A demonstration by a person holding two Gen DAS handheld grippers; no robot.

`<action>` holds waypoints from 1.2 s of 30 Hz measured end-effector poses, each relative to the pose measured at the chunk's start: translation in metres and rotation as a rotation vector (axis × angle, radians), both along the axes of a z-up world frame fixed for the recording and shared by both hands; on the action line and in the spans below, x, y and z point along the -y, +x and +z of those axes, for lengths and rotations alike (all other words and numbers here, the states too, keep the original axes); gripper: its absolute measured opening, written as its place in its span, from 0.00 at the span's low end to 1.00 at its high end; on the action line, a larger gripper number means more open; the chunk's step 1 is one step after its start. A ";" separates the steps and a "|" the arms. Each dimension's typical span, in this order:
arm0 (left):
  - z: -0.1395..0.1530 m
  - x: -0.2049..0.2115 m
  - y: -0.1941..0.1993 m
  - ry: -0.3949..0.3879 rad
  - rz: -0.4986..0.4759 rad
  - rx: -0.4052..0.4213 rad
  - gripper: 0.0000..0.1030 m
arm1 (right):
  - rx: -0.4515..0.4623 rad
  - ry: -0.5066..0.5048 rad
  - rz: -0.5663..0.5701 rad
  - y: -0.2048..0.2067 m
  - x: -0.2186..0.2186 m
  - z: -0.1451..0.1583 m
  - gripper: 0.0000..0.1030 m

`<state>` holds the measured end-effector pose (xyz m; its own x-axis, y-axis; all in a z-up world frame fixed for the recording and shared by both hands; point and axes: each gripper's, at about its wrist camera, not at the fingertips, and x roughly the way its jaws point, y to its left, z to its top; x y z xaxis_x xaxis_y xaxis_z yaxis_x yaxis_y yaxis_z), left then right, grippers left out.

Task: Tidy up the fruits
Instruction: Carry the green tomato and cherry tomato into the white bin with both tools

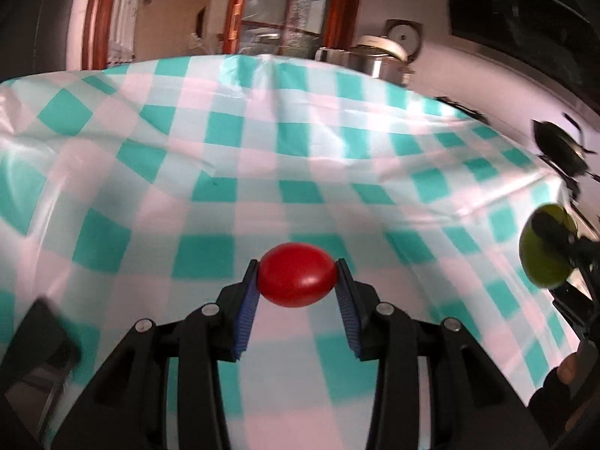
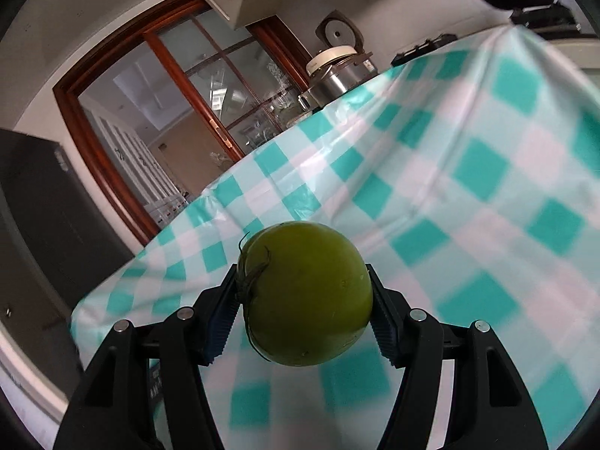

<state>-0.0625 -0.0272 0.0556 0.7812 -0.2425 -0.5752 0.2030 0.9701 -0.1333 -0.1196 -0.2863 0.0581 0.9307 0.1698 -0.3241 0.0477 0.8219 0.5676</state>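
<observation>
On my left wrist view the left tongs [image 1: 298, 281] are closed on a small red tomato [image 1: 297, 279], its two ends pressed against the blue ribbed pads [image 1: 247, 311], held above the counter [image 1: 262, 142] with its teal-and-white checked cloth. Only this view lets me see both pieces at once: far right, the green fruit [image 1: 543, 247] sits in the right tongs [image 1: 551, 240], partly covered by a black finger.

My right wrist view shows what that glimpse cannot: the right tongs [image 2: 303, 300] grip the green fruit [image 2: 305, 294] by its sides, jaws spread wide around it, dried stem calyx turned to the left. The red tomato is out of this view.

Beyond the cloth's far edge I see a rice cooker [image 1: 378, 54], a wood-framed glass door [image 2: 210, 97], and a black pan [image 1: 562, 146] at the right. The cloth is rumpled into ridges.
</observation>
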 end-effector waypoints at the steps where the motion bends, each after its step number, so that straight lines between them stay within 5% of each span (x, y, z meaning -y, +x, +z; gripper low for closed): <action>1: 0.001 0.004 -0.012 -0.002 -0.019 0.005 0.39 | -0.012 -0.012 0.003 -0.018 0.006 0.000 0.61; 9: 0.007 0.065 -0.100 0.053 -0.221 0.057 0.39 | -0.073 -0.143 -0.057 -0.155 0.067 -0.005 0.61; 14: 0.013 0.136 -0.167 0.133 -0.494 0.135 0.39 | -0.173 -0.219 -0.156 -0.221 0.114 -0.029 0.61; 17: 0.004 0.174 -0.194 0.161 -0.648 0.109 0.39 | -0.312 -0.212 -0.232 -0.250 0.147 -0.062 0.61; 26: -0.088 0.301 -0.264 0.434 -1.051 -0.107 0.39 | -0.763 -0.202 -0.342 -0.284 0.210 -0.162 0.61; 31: -0.155 0.356 -0.275 0.557 -1.159 -0.309 0.39 | -0.930 -0.219 -0.303 -0.288 0.230 -0.199 0.61; 36: -0.212 0.387 -0.283 0.672 -1.187 -0.410 0.39 | -1.113 -0.304 -0.177 -0.283 0.234 -0.238 0.61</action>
<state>-0.3456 -0.4144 -0.1561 0.0636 -0.2198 -0.9735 0.9874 0.1555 0.0294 -0.4030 -0.5202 -0.1803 0.1097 -0.1588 -0.9812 0.5224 0.8490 -0.0790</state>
